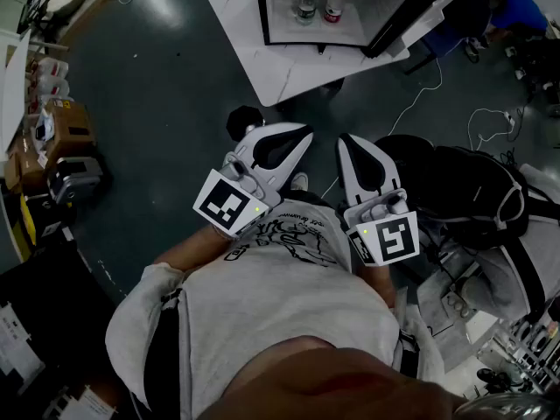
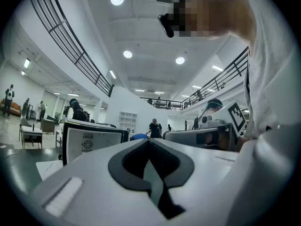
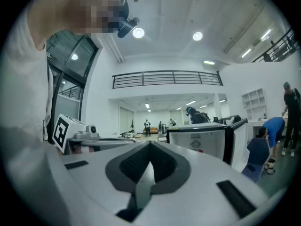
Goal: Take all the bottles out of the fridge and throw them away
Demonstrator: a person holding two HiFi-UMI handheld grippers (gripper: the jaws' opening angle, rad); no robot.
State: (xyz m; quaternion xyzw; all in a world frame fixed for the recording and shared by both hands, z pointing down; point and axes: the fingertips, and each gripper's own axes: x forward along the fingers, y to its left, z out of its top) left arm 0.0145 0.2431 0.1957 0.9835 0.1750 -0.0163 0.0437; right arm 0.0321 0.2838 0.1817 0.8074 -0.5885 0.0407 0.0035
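Head view: the fridge (image 1: 264, 11) stands open on a white table (image 1: 280, 73), well away from the person. A red-top bottle (image 1: 333, 5) and a clear bottle (image 1: 306, 3) are inside.
Left gripper view: the left gripper (image 2: 150, 147) has its jaws together, holding nothing.
Right gripper view: the right gripper (image 3: 149, 152) has its jaws together too, holding nothing.
How far: it looks like the very start. Both bottles still need taking out and throwing away.

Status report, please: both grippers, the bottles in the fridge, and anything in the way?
Left gripper and right gripper shut, empty, near the chest. Two bottles upright in the open fridge, untouched. Black bag on the floor at right.
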